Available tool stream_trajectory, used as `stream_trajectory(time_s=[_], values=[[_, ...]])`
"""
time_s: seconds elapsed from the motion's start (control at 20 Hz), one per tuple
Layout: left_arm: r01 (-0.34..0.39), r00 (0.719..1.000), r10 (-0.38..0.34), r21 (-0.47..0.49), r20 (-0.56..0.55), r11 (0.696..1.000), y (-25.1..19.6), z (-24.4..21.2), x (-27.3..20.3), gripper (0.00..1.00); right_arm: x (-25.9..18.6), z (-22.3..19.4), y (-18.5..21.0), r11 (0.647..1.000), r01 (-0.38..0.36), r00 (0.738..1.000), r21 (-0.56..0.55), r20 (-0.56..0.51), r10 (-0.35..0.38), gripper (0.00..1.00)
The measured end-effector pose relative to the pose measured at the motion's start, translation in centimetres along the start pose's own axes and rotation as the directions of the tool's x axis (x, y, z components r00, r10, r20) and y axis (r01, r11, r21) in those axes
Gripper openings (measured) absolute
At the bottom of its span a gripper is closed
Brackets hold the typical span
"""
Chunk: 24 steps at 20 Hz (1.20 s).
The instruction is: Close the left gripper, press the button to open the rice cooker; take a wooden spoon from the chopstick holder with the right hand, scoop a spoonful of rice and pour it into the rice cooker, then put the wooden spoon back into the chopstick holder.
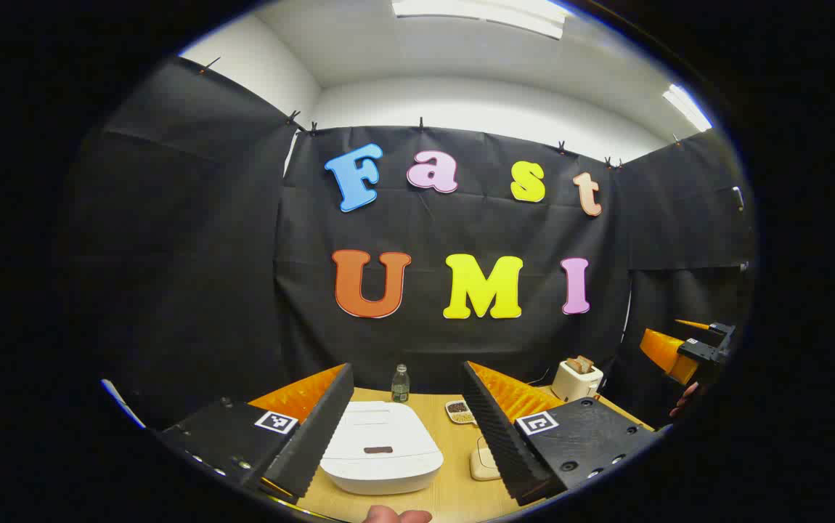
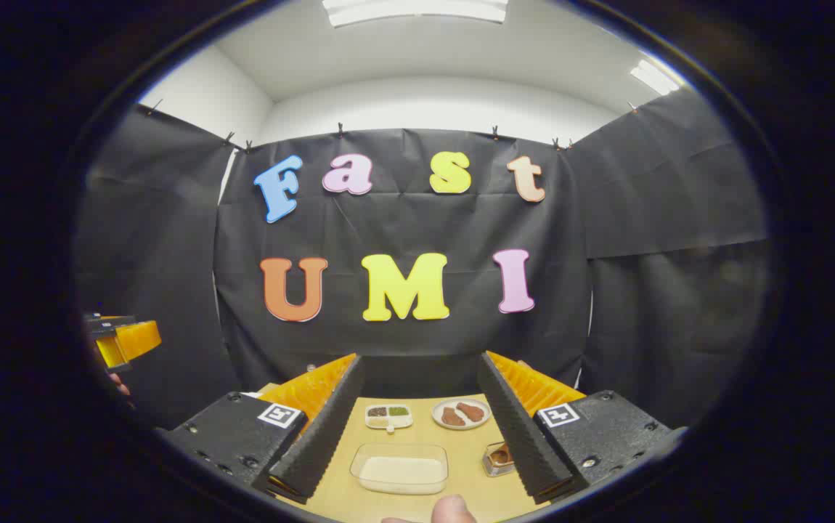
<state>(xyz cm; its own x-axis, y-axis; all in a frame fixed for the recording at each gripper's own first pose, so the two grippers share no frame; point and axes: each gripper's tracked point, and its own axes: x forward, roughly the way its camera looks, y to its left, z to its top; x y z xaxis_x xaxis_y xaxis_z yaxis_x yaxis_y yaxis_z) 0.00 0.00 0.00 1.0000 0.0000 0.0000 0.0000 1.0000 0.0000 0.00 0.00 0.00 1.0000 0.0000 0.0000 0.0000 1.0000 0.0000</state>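
Since the white, rounded rice cooker point(image 1: 381, 450) sits lid-down on the tan wooden table point(image 1: 454, 494), we judge nothing done yet. Left gripper point(image 1: 406, 428) and right gripper point(image 2: 417, 428) both gape wide, holding nothing. Clear rectangular tub w/ white rice point(image 2: 399, 468) waits below the right one. We read no brand or label on the items; wooden spoon & holder not spotted.

White plastic rice cooker point(image 1: 381, 450) with dark button; light wooden table point(image 1: 454, 494); clear container of white rice point(image 2: 399, 468); cream toaster point(image 1: 576, 379).
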Motion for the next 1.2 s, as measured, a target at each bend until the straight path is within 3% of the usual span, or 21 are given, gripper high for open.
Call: stream_trajectory(time_s=[0.65, 1.2], values=[[0.035, 0.999, -0.035, 0.018, 0.028, 0.999, -4.1, -0.2, 0.4, 0.94, 1.6, -1.4, -1.7, 0.999, -0.033, 0.998, 0.013, -0.060, 0.034, 1.00], [-0.037, 0.998, 0.038, -0.012, 0.060, 0.999, -3.7, 0.5, -0.1, 0.94, 2.1, -1.3, -4.5, 1.000, -0.011, 0.999, 0.014, -0.042, 0.011, 1.00]])
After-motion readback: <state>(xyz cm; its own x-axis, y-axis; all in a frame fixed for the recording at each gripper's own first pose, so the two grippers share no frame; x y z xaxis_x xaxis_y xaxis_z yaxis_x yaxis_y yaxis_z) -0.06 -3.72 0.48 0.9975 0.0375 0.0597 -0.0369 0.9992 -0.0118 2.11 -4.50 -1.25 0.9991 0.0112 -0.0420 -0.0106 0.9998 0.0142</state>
